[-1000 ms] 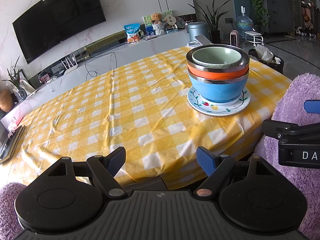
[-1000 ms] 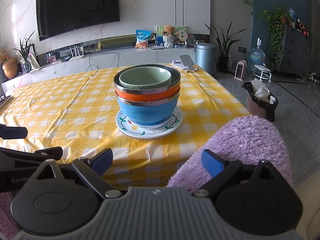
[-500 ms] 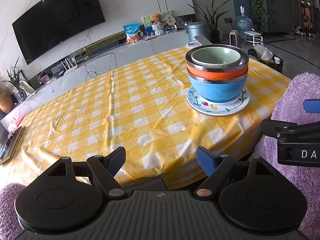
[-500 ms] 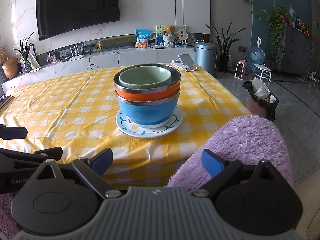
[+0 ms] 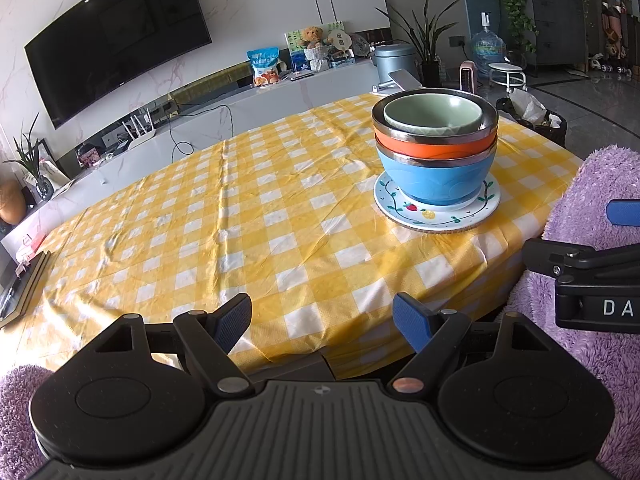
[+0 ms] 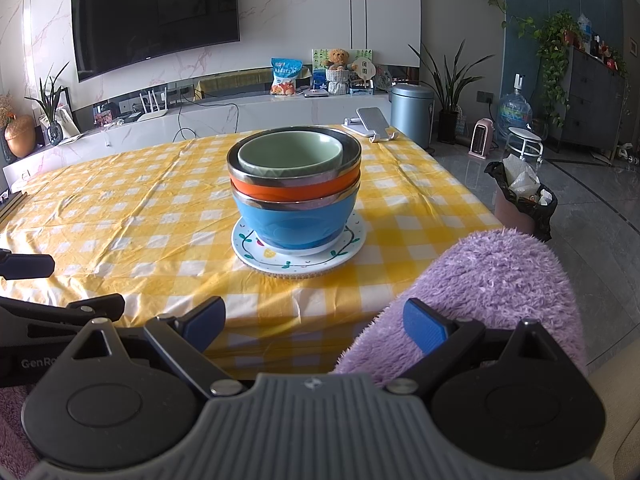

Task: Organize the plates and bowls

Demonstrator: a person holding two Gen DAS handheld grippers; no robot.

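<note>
A stack stands on the yellow checked table (image 5: 240, 216): a white painted plate (image 5: 436, 216) at the bottom, then a blue bowl (image 5: 436, 176), an orange bowl (image 5: 432, 148) and a small green bowl (image 5: 434, 114) on top. The same stack shows in the right wrist view: plate (image 6: 296, 262), blue bowl (image 6: 296, 220), orange bowl (image 6: 292, 190), green bowl (image 6: 290, 154). My left gripper (image 5: 322, 320) is open and empty at the table's near edge, left of the stack. My right gripper (image 6: 314, 324) is open and empty, held back from the near edge in front of the stack.
A purple fluffy chair back (image 6: 480, 288) rises at the near right of the table. A phone stand (image 6: 374, 122) sits at the far table edge. A bin with a black bag (image 6: 522, 204) stands on the floor to the right. A low cabinet and a TV (image 6: 156, 12) line the far wall.
</note>
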